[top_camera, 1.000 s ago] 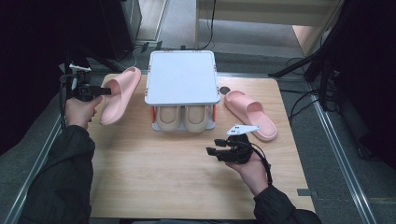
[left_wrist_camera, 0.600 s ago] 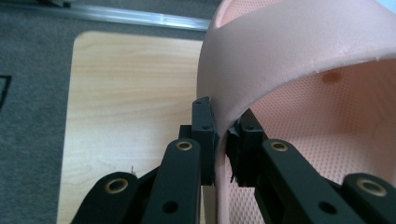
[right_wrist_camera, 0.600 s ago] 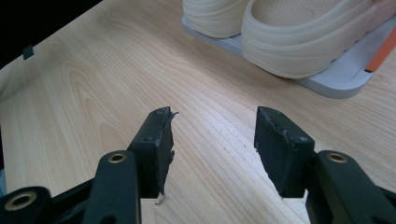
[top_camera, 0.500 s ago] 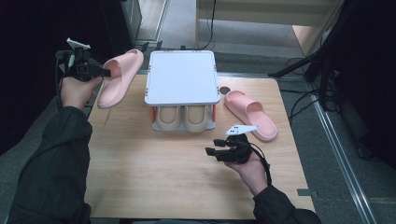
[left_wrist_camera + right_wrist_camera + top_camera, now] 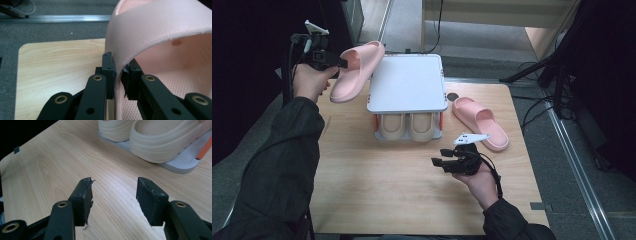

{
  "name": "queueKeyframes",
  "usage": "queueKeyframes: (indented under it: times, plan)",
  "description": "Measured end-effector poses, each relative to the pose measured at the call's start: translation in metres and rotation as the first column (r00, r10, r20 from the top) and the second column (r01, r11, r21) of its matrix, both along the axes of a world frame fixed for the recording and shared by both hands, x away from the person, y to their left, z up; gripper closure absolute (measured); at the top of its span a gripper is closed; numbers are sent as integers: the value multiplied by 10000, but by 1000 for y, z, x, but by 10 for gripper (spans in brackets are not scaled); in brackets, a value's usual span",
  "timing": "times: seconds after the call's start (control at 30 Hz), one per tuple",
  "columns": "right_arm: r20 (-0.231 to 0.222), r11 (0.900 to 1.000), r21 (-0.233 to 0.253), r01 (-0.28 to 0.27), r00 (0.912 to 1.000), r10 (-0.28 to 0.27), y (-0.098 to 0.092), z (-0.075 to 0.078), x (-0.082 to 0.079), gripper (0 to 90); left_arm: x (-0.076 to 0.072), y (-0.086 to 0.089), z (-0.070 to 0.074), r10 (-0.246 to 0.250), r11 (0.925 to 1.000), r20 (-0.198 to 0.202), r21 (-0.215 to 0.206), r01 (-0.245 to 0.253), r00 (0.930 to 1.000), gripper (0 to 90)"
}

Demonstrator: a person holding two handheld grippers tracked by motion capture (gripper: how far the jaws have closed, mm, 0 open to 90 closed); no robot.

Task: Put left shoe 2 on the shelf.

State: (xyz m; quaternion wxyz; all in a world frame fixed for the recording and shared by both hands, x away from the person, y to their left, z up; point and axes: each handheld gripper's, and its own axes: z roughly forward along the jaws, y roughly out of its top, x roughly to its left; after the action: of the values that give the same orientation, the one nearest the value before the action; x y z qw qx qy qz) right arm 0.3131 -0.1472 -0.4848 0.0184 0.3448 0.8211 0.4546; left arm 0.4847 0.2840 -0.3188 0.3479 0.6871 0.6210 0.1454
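The tool (image 5: 113, 195) gapes over the table (image 5: 50, 165) (cream slippers (image 5: 160, 137) beyond).

The pink slipper (image 5: 160, 37) runs past the top and right edges of the left gripper view, so its toe and sole cannot be seen there. The white shelf top (image 5: 407, 82) covers most of the beige slippers (image 5: 408, 127) in the high view — only their rounded ends poke out beneath it. In the right gripper view those slippers are cut off by the top edge, and the grey tray (image 5: 182, 161) under them by the right edge
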Motion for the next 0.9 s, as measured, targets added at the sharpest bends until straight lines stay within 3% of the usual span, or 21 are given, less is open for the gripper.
queueKeyframes:
  times: [0.1, 0.47, 0.9]
  plan:
    - [-25, 10000, -19, -33, 10000, 33, 1, 0, 0, 467, 7, -11, 0, -91, 9996, -28, -259, 90, 10000, 807]
    - [-16, 9999, 67, -96, 10000, 96, 0, 1, -1, 468, 28, -52, 1, -511, 9987, -129, 36, 512, 9986, 798]
    - [-13, 9998, 155, -81, 10000, 81, -3, 2, -1, 468, 36, -76, -9, -809, 9966, -300, 150, 814, 9963, 722]
